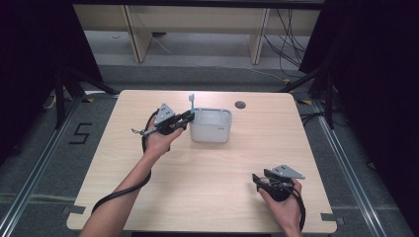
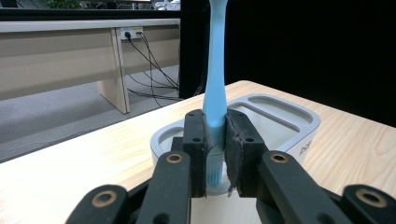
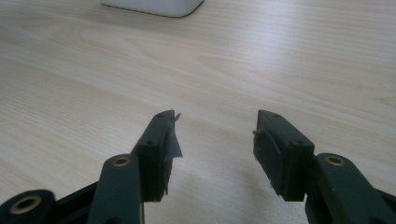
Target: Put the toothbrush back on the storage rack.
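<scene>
Right gripper (image 1: pixel 260 181) rests near the table's (image 1: pixel 207 197) front edge, jaws apart, empty. Left gripper (image 2: pixel 215 154) clamps a blue toothbrush (image 2: pixel 215 79) upright, bristles down, over the white holder's (image 1: pixel 211 125) left end.

Right gripper (image 3: pixel 215 135) (jaws apart) above wooden table (image 3: pixel 280 56).

light blue toothbrush (image 2: pixel 215 79) stands upright, bristle end down, at the left rim of the white holder (image 1: pixel 211 125).
</scene>
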